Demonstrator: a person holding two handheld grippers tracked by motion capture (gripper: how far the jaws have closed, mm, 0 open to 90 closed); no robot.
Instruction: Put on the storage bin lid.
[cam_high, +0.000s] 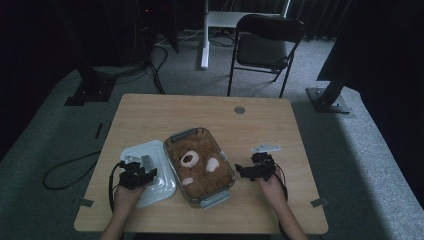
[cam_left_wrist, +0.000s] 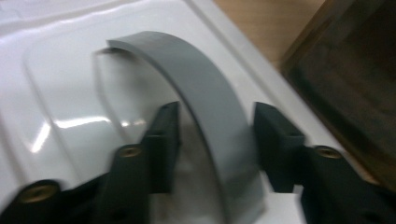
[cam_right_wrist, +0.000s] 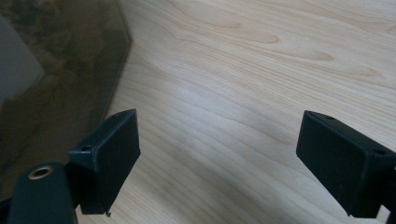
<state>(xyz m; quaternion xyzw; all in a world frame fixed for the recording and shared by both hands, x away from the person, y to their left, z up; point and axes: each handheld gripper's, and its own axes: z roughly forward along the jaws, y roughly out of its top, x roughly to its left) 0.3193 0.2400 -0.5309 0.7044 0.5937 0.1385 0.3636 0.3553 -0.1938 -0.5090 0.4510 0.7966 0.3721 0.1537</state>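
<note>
On the table (cam_high: 150, 112), one lid (cam_high: 160, 187), one teddy-filled container (cam_high: 226, 192); left gripper (cam_left_wrist: 215, 140) around one grey handle (cam_left_wrist: 205, 98), right gripper (cam_right_wrist: 217, 158) open.

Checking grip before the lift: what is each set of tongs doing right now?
Left tongs: straddling the grey lid handle, not yet clamped.
Right tongs: open, holding nothing.

One lid (cam_high: 150, 172); one container (cam_high: 220, 197); one teddy bear (cam_high: 197, 165); one chair (cam_high: 262, 47).

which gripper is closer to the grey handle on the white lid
Left. The left gripper straddles the grey handle on the white lid; the right gripper sits across the container, over bare table.
</note>
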